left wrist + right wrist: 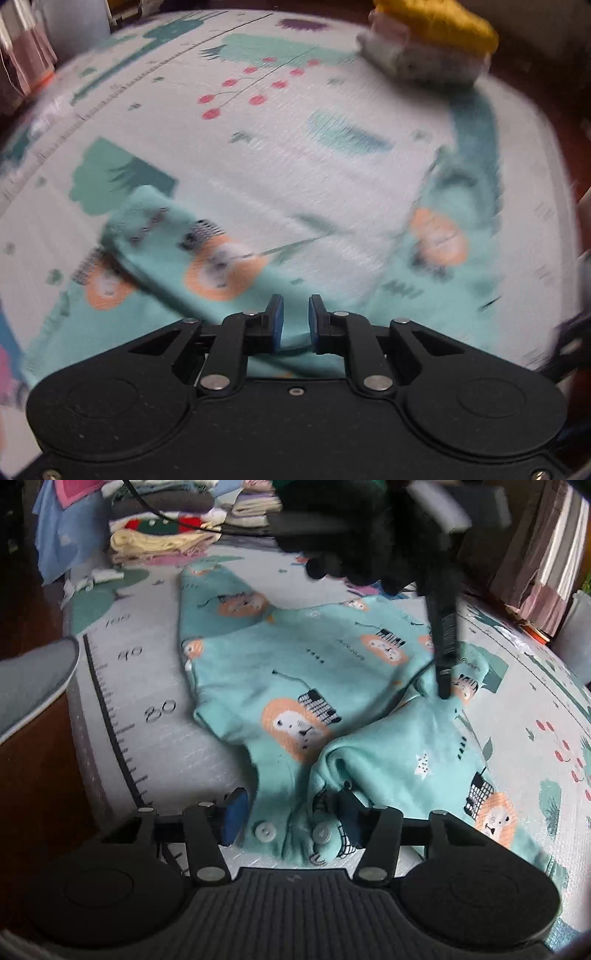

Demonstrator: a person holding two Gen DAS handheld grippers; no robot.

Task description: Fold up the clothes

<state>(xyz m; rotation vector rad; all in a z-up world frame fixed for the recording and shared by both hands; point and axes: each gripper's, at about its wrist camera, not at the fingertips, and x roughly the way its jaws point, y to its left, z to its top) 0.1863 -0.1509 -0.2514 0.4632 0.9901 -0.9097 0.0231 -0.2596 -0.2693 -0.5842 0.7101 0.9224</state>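
Soft mint lion-print romper (295, 686), rumpled

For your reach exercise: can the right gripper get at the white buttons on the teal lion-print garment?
Probably yes: the right gripper is open, the white buttons lie between its fingers on the teal lion-print garment, nothing covering them.

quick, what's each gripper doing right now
Left gripper: nearly closed, pinching a fold of the teal lion-print garment.
Right gripper: open, jaws straddling the garment's buttoned edge.
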